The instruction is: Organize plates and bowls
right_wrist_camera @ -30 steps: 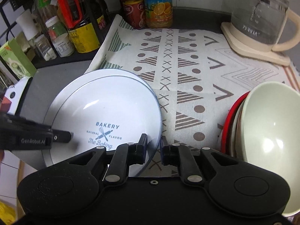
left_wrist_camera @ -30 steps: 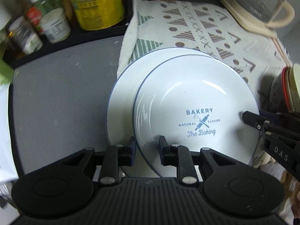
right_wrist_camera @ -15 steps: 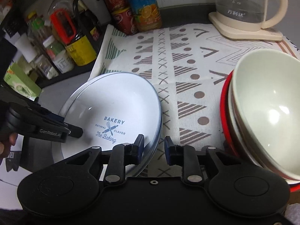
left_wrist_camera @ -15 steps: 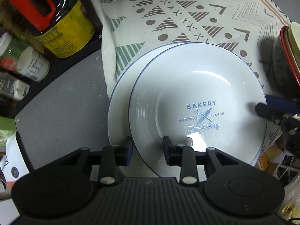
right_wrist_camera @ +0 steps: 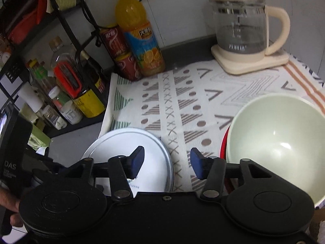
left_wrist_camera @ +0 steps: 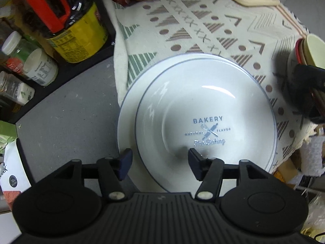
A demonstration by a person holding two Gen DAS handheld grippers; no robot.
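Although both tongs have let go, the upper plate [left_wrist_camera: 205, 120] does not sit square on the lower plate [left_wrist_camera: 127, 122]: it is offset toward the right of the left wrist view, leaving a crescent of the lower rim bare. Risk one: the near edge of the upper plate lies between the fingers of the left tongs [left_wrist_camera: 159, 162], so any sideways drift during withdrawal could catch the rim and drag the stack off the patterned cloth [left_wrist_camera: 203, 26], partly onto the grey tabletop [left_wrist_camera: 67, 111], where it would rock. Risk two: the right tongs [right_wrist_camera: 167, 162] hang between the plates and the stacked bowls [right_wrist_camera: 280, 142]; a careless swing could knock the pale bowl, which sits nested in a red-rimmed one just beside them.

Left tongs: pointing steeply down over the plates, jaws just widened to about half span, pads clear of the rim, holding nothing. Right tongs: angled down and forward toward the cloth, jaws likewise just widened to about half, nothing between them but cloth and plate edge below. A hand [right_wrist_camera: 8, 207] shows at the lower left of the right wrist view, gripping the other handle
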